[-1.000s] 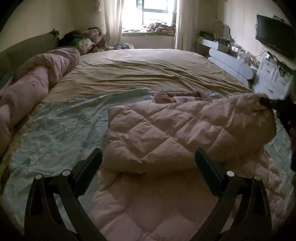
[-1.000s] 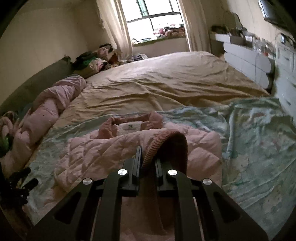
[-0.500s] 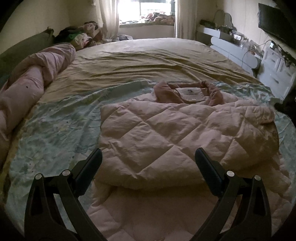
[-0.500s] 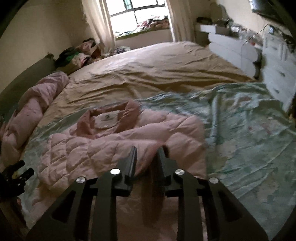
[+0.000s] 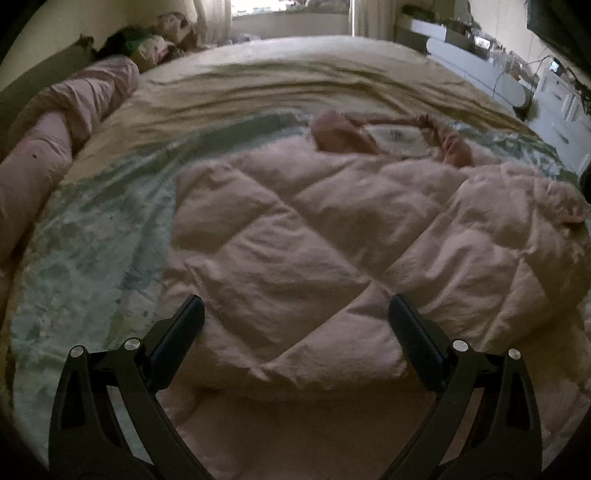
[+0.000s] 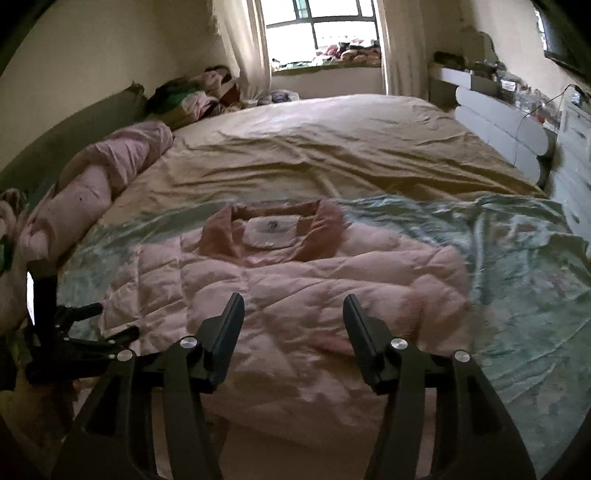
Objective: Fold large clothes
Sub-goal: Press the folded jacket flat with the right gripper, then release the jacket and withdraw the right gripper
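Sleeve cuff (image 6: 334, 341) now out of jaws.

Home bedroom; bed (image 6: 332, 147), curtained window (image 6: 321, 33)

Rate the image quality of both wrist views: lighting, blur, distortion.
Left wrist view: dim, with motion blur smearing the beige sheet and the pink quilted jacket; strong fisheye bending and dark corners. Right wrist view: the window is blown out to white, the foreground is shadowed, the jacket is softly blurred; the same fisheye curvature bows the walls.
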Available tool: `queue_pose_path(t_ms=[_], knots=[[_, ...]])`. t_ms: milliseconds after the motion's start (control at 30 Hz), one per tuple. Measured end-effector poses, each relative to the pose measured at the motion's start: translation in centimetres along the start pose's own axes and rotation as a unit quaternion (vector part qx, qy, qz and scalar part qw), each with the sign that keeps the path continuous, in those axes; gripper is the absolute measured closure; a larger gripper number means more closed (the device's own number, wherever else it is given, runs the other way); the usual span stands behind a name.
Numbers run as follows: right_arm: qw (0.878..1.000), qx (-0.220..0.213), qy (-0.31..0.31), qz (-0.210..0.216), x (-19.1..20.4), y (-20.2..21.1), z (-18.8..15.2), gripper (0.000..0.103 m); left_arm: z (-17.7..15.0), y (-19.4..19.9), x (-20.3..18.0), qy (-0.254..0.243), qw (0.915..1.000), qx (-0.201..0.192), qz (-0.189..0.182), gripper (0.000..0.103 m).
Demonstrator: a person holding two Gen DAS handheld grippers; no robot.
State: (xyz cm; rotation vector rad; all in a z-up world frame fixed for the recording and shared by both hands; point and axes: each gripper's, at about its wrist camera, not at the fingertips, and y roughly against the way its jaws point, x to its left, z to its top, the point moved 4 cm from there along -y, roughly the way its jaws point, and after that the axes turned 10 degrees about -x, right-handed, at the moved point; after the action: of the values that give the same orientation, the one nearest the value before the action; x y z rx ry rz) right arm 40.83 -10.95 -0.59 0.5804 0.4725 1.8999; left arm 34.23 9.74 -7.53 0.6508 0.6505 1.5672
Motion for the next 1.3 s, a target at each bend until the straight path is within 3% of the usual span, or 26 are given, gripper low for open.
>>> queue_pose_path(t_ms=[133,500,800,900,1033,1300], knots=[[0.999,0.031,0.008,-0.005,1.2,-2.0,-1.1,0.037,-0.4,-1.0,0.0,0.004,1.0,0.008,-0.002,0.008],[0.994,0.108,0.005,-0.028,-0.2,-7.4,-6.0,0.028,-0.5,-2.8,0.0,0.012,0.9999,0.005,-0.005,0.008],[0.994,0.098,0.012,-0.053,0.0,-8.2,-6.4,0.024,-0.4,-2.7,0.1,0.015,0.9999,-0.008,-0.004,0.008],[0.996,0.079,0.005,-0.049,-0.4,-6.2,-5.4,0.024,-0.3,-1.4,-0.1,0.011,0.9998,-0.017,-0.008,0.009],[0.997,0.048,0.009,-0.06,-0.4,-3.6,-4.4,0.011,0.0,1.0,-0.2,0.005,0.9994,-0.034,-0.01,0.009],[0.998,0.006,0.018,-0.056,0.0,1.8,-3.1,0.01,1.4,6.6,-1.1,0.011,0.997,-0.074,-0.017,0.009]])
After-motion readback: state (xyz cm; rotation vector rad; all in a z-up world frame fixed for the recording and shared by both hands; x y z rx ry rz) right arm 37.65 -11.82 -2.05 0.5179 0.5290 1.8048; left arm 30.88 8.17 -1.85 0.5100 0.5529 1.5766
